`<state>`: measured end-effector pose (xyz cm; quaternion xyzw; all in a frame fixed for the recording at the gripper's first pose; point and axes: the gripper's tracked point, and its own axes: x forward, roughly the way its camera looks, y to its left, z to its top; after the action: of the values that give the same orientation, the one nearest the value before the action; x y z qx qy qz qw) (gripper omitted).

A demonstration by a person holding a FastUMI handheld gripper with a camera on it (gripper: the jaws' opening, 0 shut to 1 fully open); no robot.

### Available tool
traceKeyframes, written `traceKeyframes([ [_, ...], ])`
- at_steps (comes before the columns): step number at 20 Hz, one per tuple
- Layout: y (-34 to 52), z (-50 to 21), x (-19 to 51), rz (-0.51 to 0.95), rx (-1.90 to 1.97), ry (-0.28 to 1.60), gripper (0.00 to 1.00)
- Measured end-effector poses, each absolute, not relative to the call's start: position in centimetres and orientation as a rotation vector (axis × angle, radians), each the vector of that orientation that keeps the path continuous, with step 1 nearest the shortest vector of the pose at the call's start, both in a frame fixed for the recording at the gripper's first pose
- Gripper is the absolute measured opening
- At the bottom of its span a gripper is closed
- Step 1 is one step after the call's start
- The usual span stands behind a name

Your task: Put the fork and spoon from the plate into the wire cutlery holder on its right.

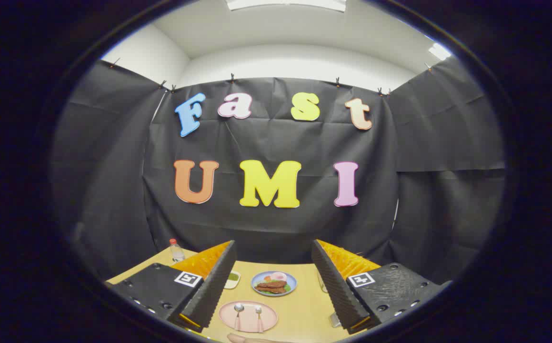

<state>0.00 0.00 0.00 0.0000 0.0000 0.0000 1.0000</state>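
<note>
Claw (274, 281) spread wide, pink plate (248, 316) with spoon (238, 309) and fork (258, 312) between its fingers

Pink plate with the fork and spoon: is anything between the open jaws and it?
Nothing visible. The gripper is open and empty above the table; the pink plate lies between the jaws with spoon and fork uncovered. The blue food plate sits beyond it.

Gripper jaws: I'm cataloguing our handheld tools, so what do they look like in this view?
The gripper has two long wedge-shaped jaws with black ribbed inner faces and orange ribbed outer sides. Each is mounted on a black textured block with round holes along its edge, topped with a white square tag bearing a black pattern. No cables or sleeves are visible.
</note>
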Motion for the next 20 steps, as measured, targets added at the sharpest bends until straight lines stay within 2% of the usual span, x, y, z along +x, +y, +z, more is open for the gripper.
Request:
traceKeyframes([
  [13,-0.3,-3.9,1.8,0.035,0.009,0.096,0.95],
  [20,0.7,-11.1,3.9,0.040,-0.019,0.227,0.95],
])
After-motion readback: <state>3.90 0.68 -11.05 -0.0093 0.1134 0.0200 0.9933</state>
